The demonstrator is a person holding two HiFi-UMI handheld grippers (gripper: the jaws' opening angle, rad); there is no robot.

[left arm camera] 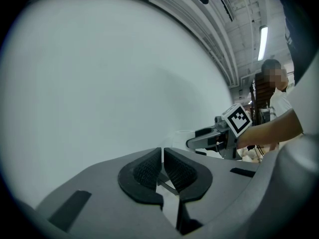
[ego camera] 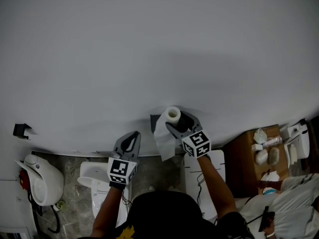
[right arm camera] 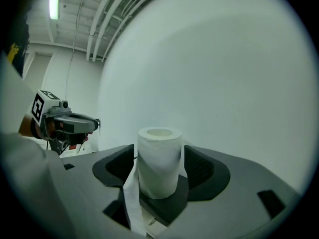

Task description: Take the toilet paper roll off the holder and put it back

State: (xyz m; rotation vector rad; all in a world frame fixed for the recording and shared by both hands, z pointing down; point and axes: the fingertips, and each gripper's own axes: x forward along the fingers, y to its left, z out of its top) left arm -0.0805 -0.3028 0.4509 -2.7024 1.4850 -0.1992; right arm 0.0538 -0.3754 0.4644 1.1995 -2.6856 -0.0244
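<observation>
Left tongs [left arm camera: 163, 169]: closed, pads together, nothing between them. They are held level in front of the white wall [ego camera: 159, 49], well clear of the roll.

Right tongs [right arm camera: 159, 167]: open, one jaw on each side of the toilet paper roll [right arm camera: 159, 159]. The pads sit just beside the paper and there is no visible squeeze; a narrow gap shows on the right side.

Roll: upright, core opening on top, resting on a dark flat part of the holder [ego camera: 155, 120] at the wall. A loose tail of paper [ego camera: 163, 141] hangs down on its left.

Head view, below the tongs: white toilet [ego camera: 92, 179]. Lower right: brown table [ego camera: 245, 156] carrying small items
</observation>
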